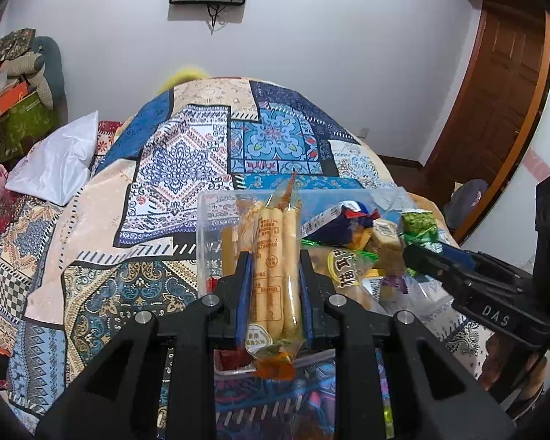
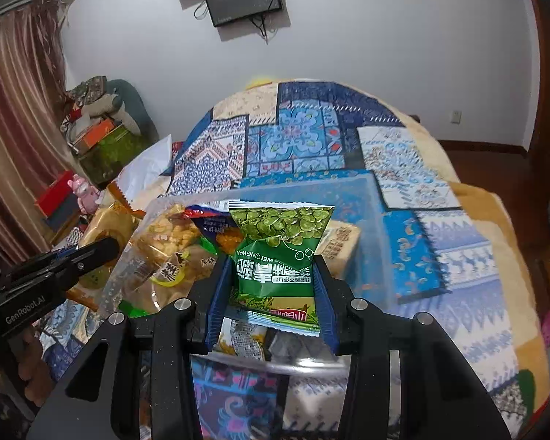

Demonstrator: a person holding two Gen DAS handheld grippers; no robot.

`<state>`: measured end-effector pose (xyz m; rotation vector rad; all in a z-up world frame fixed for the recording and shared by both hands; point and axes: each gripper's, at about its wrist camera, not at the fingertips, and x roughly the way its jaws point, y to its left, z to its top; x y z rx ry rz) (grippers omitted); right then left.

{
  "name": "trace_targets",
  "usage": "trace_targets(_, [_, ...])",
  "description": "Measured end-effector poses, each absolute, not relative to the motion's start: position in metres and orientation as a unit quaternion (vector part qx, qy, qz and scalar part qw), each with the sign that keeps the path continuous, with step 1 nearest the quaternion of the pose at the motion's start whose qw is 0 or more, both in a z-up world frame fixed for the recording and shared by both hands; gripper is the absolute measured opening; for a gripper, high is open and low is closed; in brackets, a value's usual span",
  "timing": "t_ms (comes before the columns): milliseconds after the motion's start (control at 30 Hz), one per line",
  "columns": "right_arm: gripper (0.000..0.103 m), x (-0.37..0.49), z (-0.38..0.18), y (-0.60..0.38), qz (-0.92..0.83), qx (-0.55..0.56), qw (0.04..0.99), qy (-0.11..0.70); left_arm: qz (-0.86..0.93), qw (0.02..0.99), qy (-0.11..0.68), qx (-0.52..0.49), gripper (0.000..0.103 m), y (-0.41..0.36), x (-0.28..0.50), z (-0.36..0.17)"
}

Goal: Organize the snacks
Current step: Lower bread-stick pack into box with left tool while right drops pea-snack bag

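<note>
My left gripper (image 1: 274, 256) is shut on a clear pack of pale sausage sticks (image 1: 277, 256), held upright over the left part of a clear plastic bin (image 1: 201, 227). My right gripper (image 2: 275, 258) is shut on a green pea snack bag (image 2: 280, 249), above the same clear bin (image 2: 370, 220). In the left wrist view the right gripper (image 1: 420, 253) shows at the right with the green bag (image 1: 420, 225). In the right wrist view the left gripper (image 2: 102, 247) shows at the left.
The bin holds mixed snacks: a dark blue pack (image 1: 333, 225), a yellow-labelled bag (image 1: 346, 267), a bag of yellow puffs (image 2: 168, 234). It rests on a patchwork quilt (image 1: 165, 168) on a bed. A white pillow (image 1: 58, 161) lies left; a wooden door (image 1: 495, 117) stands right.
</note>
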<state>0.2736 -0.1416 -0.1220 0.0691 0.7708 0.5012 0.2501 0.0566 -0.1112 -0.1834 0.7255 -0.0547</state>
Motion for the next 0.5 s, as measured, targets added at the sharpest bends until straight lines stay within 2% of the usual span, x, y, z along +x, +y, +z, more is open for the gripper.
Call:
trace_targets(200, [0.041,0.27,-0.133,-0.137,0.241,0.016,0.892,0.382,-0.027,0.93,0.359,-0.076,0.024,0.05,0.25,-0.115])
trace_targets(367, [0.043,0.268,-0.131,-0.144,0.236,0.012,0.89,0.39,-0.031,0.927,0.366,-0.078,0.03,0.048,0.243,-0.112])
trace_targets(433, [0.044,0.266,-0.127,-0.148,0.238,0.014,0.89,0.39,-0.027,0.929,0.361,-0.078,0.044,0.049,0.236,-0.107])
trace_targets(500, [0.046,0.257,-0.12,-0.153,0.24,0.012,0.891,0.384,-0.024,0.932,0.352,-0.078,0.05,0.05,0.226,-0.099])
